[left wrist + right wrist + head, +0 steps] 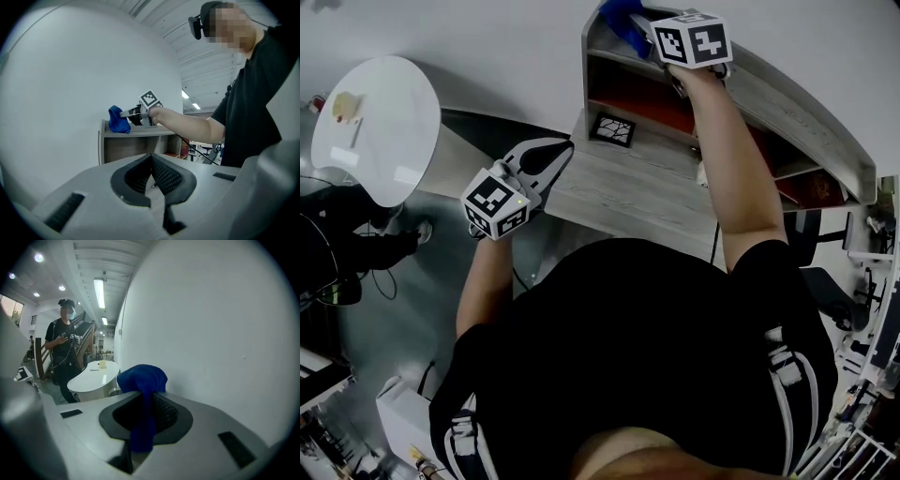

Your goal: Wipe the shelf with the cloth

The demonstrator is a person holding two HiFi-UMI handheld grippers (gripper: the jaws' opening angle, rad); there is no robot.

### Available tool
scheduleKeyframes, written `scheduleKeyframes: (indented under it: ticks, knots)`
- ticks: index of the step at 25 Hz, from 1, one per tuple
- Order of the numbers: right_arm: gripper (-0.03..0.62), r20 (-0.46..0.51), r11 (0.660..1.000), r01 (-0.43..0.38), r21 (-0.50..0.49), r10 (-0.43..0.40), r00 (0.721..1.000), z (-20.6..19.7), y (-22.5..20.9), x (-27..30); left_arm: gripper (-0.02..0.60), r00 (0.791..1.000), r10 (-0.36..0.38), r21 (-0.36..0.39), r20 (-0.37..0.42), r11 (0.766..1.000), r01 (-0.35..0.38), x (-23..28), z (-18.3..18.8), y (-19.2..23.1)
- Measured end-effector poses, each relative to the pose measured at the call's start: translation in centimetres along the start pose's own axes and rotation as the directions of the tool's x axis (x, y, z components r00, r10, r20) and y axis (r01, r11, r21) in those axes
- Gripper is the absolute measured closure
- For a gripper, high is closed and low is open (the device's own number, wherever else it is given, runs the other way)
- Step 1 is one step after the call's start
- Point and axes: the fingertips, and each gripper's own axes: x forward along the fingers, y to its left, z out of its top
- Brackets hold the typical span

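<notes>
A grey wooden shelf unit (797, 112) stands on a desk against the white wall. A blue cloth (619, 19) lies bunched at the left end of its top board. My right gripper (642, 23) is shut on the cloth and holds it on that board. In the right gripper view the cloth (143, 380) hangs down between the jaws of the right gripper (143, 394). My left gripper (558, 150) hovers lower, over the desk's left corner, its jaws closed together and holding nothing. The left gripper view shows the left gripper (152, 157), and beyond it the shelf (140, 132), the cloth (118, 120) and the right gripper (126, 113).
The grey desk (619, 187) carries a small black-and-white patterned square (612, 129) under the shelf. The lower shelf compartments have red backs (647, 98). A white rounded table (380, 122) stands to the left. A person (65, 348) stands beyond that table (93, 373).
</notes>
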Motion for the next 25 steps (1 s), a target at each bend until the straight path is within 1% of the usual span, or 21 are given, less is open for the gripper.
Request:
scheduleKeyframes:
  ticks: [4,9,18,22,25]
  knots:
    - [0.536,-0.059,1.000,-0.023,-0.003,0.023,0.998,-1.1,-0.3,0.9,0.565,1.000,-0.003,-0.002,-0.006,1.000,0.003,0.3,-0.1,-0.1]
    - [0.536,-0.097,0.999,-0.042,0.000,0.042,0.994,-1.7,-0.4,1.8,0.565,1.000,-0.009,0.002,-0.016,1.000,0.009,0.6,-0.3,-0.3]
    - [0.536,-0.196,0.995,-0.079,-0.064,0.065,0.978,-2.9,1.1,3.3,0.565,1.000,0.007,-0.002,-0.022,1.000,-0.007,0.1,-0.6,-0.1]
    - [0.536,-0.236,0.992,-0.080,-0.098,0.055,0.970,-3.7,1.1,3.6,0.565,1.000,0.011,-0.003,-0.027,1.000,-0.011,0.1,-0.7,-0.2]
    - [0.536,-0.248,0.990,-0.082,-0.112,0.052,0.967,-4.2,1.3,3.8,0.565,0.999,0.013,-0.003,-0.032,1.000,-0.013,0.1,-0.9,-0.3]
